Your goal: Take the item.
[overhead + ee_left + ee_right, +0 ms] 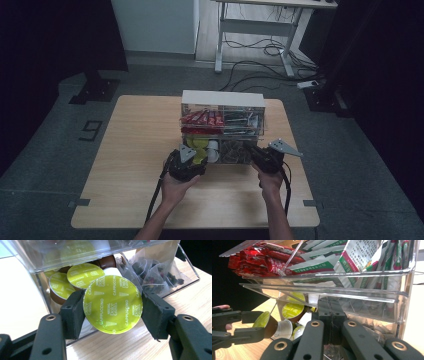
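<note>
Capsule [113, 304] | clamped between left gripper [112, 307] jaws | right gripper [329, 315] jaws clenched, at organizer [222, 100]

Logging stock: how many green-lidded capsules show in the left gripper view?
3: one green foil-lidded capsule between the left tongs, two behind in the clear plastic organiser. More may be hidden.

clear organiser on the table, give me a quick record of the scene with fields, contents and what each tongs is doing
setting: wooden table with a clear organiser toward its far edge
upper tier: red sachets on one side, green-and-white packets on the other
lower tier: green-lidded cappuccino capsules beside tea bags
left tongs: shut on one capsule, held just outside the open front of the lower tier
right tongs: shut, pads pressed together at the organiser's front, below the clear edge of the upper tier; whether they pinch any part cannot be told
</note>
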`<action>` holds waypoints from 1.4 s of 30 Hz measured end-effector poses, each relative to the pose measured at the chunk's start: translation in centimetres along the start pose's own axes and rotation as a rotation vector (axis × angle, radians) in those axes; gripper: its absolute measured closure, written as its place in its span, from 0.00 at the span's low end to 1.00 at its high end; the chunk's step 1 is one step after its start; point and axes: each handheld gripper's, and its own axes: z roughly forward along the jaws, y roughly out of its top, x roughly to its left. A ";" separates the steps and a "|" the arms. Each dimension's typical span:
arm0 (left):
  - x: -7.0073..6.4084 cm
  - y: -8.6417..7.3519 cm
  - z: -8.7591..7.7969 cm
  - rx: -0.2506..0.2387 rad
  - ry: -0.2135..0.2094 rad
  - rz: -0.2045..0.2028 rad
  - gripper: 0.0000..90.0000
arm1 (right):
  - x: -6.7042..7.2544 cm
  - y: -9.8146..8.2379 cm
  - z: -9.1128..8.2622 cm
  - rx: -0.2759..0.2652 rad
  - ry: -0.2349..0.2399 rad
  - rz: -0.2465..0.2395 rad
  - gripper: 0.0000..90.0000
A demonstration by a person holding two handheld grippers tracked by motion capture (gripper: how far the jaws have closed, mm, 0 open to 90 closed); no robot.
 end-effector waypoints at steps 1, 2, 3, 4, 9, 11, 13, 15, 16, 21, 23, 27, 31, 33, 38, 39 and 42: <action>0.0 0.0 0.0 0.000 0.000 0.000 0.43 | 0.0 0.0 0.0 0.000 0.000 0.000 0.99; 0.1 -0.1 -0.2 -0.003 -0.002 -0.003 0.43 | 0.0 0.0 0.0 -0.001 0.001 0.000 0.99; 0.2 -0.2 -0.3 -0.005 -0.001 -0.003 0.43 | 0.0 0.0 0.0 -0.001 0.000 0.000 0.99; 0.2 -0.2 -0.3 -0.005 -0.001 -0.003 0.43 | 0.0 0.0 0.0 -0.001 0.000 0.000 0.99; 0.7 -0.6 -0.8 -0.001 0.001 -0.008 0.43 | 0.0 0.0 0.0 0.001 -0.001 -0.001 0.99; 0.8 -0.7 -1.1 0.001 0.003 -0.009 0.43 | 0.0 0.0 0.0 0.001 0.000 -0.001 0.99; 0.9 -0.7 -1.2 0.002 0.004 -0.009 0.43 | 0.0 0.0 0.0 0.001 0.000 0.000 0.99; 1.2 -0.8 -1.8 -0.006 0.008 -0.013 0.43 | 0.0 0.0 0.0 0.002 0.001 0.002 0.99; 1.4 -0.8 -2.0 -0.008 0.011 -0.015 0.43 | -0.1 0.0 0.0 0.002 0.001 0.001 0.99; 2.3 -1.1 -2.9 -0.015 0.025 -0.031 0.43 | -0.1 -0.1 0.0 0.004 -0.004 0.003 0.99; 2.7 -1.3 -3.2 -0.016 0.030 -0.038 0.43 | -0.2 -0.1 0.1 0.003 -0.006 0.003 0.99; 3.2 -1.6 -3.6 -0.013 0.038 -0.042 0.43 | -0.3 -0.2 0.1 0.006 -0.010 0.005 0.99; 4.2 -2.5 -4.2 0.001 0.056 -0.046 0.43 | -0.4 -0.2 0.1 0.006 -0.015 0.004 0.99; 4.4 -2.7 -4.3 0.003 0.060 -0.051 0.43 | -0.4 -0.2 0.1 0.006 -0.015 0.004 0.99; 5.7 -3.7 -4.8 0.013 0.079 -0.074 0.43 | -0.4 -0.2 0.1 0.007 -0.016 0.003 0.99; 5.9 -3.8 -4.8 0.012 0.081 -0.078 0.43 | -0.4 -0.2 0.1 0.007 -0.017 0.003 0.99; 6.2 -4.0 -4.9 0.013 0.087 -0.085 0.43 | -0.4 -0.2 0.1 0.007 -0.018 0.002 0.99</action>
